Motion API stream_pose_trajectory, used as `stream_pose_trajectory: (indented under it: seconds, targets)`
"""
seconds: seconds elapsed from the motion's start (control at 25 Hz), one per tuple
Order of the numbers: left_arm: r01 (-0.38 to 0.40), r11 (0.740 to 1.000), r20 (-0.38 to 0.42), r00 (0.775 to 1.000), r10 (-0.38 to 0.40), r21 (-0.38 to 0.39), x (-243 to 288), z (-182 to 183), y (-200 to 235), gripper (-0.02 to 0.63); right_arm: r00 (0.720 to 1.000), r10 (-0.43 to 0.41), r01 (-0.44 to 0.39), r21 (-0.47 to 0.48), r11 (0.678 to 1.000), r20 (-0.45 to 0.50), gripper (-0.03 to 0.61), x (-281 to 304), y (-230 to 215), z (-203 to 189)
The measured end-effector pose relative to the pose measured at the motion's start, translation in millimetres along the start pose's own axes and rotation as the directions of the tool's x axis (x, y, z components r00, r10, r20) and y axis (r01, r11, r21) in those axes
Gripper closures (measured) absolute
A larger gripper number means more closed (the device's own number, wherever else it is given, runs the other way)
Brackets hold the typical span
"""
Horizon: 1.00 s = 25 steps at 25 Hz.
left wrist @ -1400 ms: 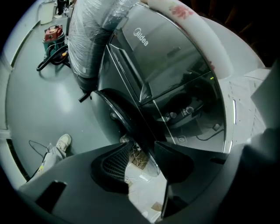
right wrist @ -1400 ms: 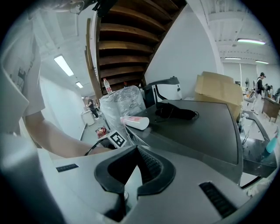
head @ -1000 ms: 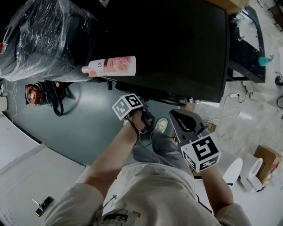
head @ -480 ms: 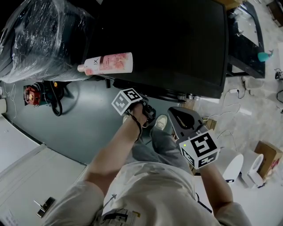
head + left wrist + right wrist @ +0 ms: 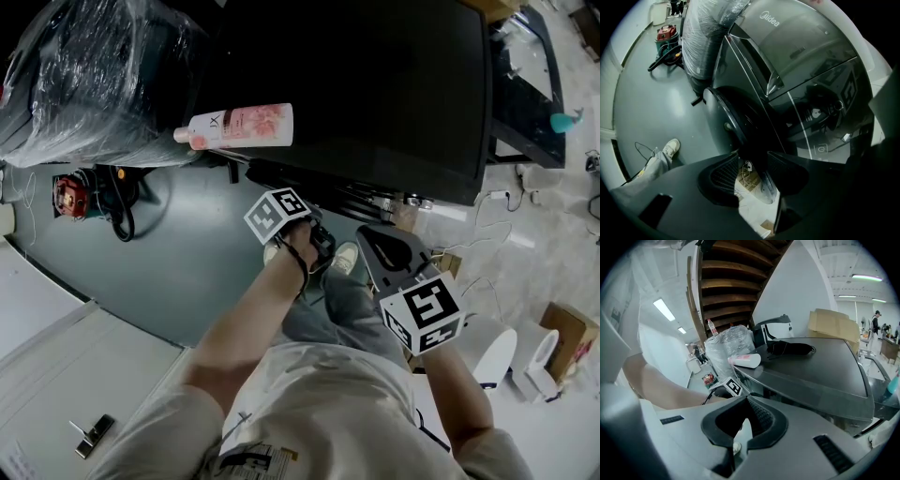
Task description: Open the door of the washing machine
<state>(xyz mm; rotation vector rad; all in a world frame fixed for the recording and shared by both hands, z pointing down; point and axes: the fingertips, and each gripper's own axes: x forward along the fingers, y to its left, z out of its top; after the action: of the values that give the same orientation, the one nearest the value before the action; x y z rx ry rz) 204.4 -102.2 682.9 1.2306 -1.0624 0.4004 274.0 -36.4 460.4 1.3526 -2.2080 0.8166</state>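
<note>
The black washing machine [image 5: 375, 94] fills the upper head view, seen from above. In the left gripper view its round dark door [image 5: 733, 117] bulges from the front panel. My left gripper [image 5: 752, 155] points down at the door's lower rim. Its jaws are closing, the dark rim runs in between them, and a gap still shows beside the pads [image 5: 725, 173]. From above, the left gripper [image 5: 317, 246] sits under the machine's front edge. My right gripper [image 5: 367, 236] hangs beside it, right of the door and apart from the machine. The right gripper [image 5: 746, 400] has its tips together on nothing.
A pink bottle [image 5: 239, 127] lies on the machine's top, next to a plastic-wrapped appliance [image 5: 94, 84]. A red tool with cables [image 5: 70, 197] sits on the grey floor. The person's shoe [image 5: 342, 262] is below the door. White parts [image 5: 497, 361] and a cardboard box [image 5: 567, 342] lie at the right.
The head view has swayed a little. Both grippers have stayed about where they were in front of the machine.
</note>
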Motion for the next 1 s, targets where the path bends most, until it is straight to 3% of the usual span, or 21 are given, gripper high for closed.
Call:
stream_pose_trajectory:
  seconds: [0.24, 0.68, 1.0]
  targets:
    - [-0.015, 0.996, -0.037, 0.999, 0.018, 0.090, -14.3, -10.8, 18.7, 0.417, 1.000, 0.014, -0.014, 0.001, 1.000, -0.013, 0.552, 4.2, 14.1, -6.4]
    - [0.006, 0.963, -0.122, 0.992, 0.028, 0.271, -44.9, -23.5, 63.9, 0.433, 0.997, 0.057, -0.057, -0.018, 0.998, -0.045, 0.552, 23.4, 47.1, -12.8]
    - [0.003, 0.942, -0.142, 0.989, 0.047, 0.335, -67.3, -20.7, 99.4, 0.449, 0.994, 0.082, -0.085, -0.032, 0.996, -0.073, 0.552, 36.7, 74.4, -19.5]
